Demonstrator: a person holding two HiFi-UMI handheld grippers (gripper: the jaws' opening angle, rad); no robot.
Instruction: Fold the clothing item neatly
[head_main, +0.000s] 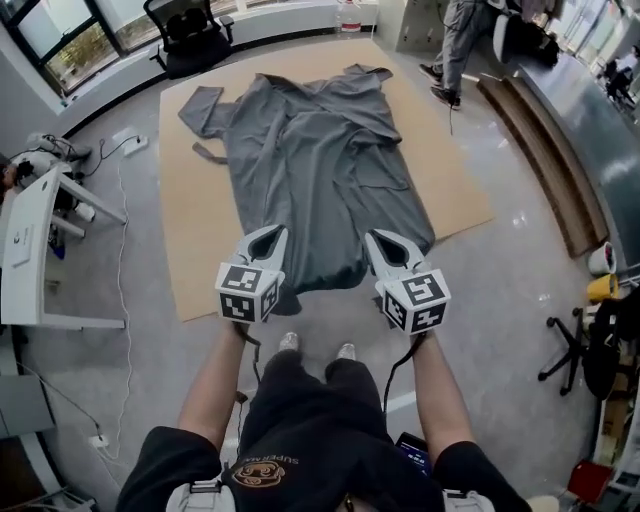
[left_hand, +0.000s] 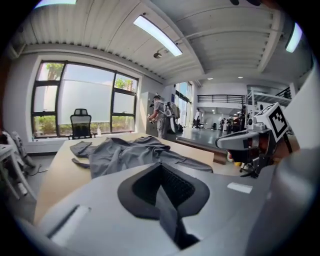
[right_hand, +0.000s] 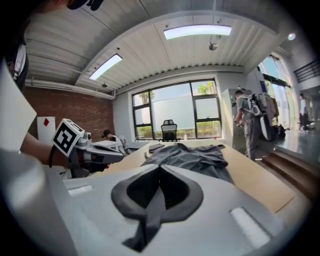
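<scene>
I see a glossy grey floor (head_main: 500, 300) leaving open room along the near and side edges of a flat, tan, rectangular mat (head_main: 190, 220). The grey garment (head_main: 310, 170), soft and creased, lies spread on the mat. The left tool (head_main: 268, 236) and right tool (head_main: 380, 240) are pressed together, each pinching its near hem.

A polished grey floor (head_main: 500, 290) carries a large tan cardboard sheet (head_main: 200, 250), with a black office chair (head_main: 190, 35) at its far end before tall dark-framed windows (left_hand: 75, 100) full of daylight. Long strip lights (left_hand: 157, 35) run along a ribbed white ceiling (right_hand: 165, 60), and a red brick wall (right_hand: 75, 107) closes one side.
</scene>
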